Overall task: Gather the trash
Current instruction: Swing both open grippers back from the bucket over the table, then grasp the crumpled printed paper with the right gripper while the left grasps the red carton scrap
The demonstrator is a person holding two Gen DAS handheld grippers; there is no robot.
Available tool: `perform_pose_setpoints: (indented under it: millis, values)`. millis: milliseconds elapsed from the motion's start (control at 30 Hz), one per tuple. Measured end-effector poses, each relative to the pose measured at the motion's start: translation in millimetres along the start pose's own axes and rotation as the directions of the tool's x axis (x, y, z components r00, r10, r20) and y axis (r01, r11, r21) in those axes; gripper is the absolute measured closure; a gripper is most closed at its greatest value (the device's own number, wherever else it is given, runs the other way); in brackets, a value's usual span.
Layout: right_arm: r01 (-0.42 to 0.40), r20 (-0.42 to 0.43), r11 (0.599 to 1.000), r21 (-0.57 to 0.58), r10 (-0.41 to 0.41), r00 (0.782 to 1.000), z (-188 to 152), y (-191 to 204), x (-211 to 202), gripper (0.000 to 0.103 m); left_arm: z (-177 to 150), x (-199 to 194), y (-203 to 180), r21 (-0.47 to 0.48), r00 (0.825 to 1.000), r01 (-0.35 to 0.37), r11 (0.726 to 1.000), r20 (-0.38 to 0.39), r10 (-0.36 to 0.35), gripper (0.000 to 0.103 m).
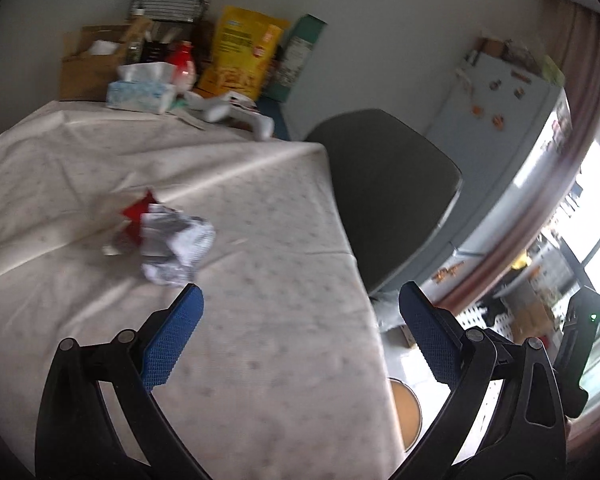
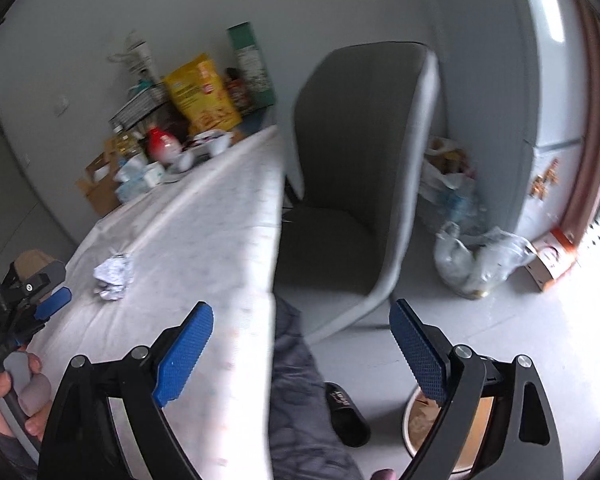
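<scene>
Crumpled wrapper (image 1: 164, 240) lies on the tablecloth (image 1: 260, 320) just ahead-left of my left gripper (image 1: 300, 340), nearer it than my right gripper (image 2: 302, 352); both gape wide, holding nothing.

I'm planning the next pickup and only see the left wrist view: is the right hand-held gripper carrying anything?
Observer: No. The right hand-held gripper is open, with nothing between its fingers.
Operator: Any trash on the floor past the chair?
Observer: Yes, clear plastic bags lie on the floor beside the fridge.
Operator: Anything underfoot?
Observer: A black slipper lies on the floor by the table edge.
</scene>
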State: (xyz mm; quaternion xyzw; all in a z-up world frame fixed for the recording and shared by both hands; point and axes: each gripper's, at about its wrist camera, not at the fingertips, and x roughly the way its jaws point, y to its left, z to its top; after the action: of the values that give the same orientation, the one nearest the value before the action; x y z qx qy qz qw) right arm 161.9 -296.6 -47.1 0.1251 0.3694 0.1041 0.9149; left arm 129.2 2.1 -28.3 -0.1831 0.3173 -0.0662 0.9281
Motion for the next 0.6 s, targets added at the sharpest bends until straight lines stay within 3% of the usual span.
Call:
perform_pose_setpoints:
  millis: [200, 600]
  values:
    - [-0.05, 0.0, 0.996, -0.069, 0.05, 0.999, 6, 49, 7, 0.007, 3, -20, 36, -0.058, 0.997, -0.054, 0.997, 0.053, 0.058, 0.006]
    - [-0.163, -0.067, 0.974, -0.159, 0.154, 0.986, 9, 135, 41, 0.008, 0, -47, 101, -0.168, 0.988, -0.107, 0.98, 0.092, 0.124, 0.006]
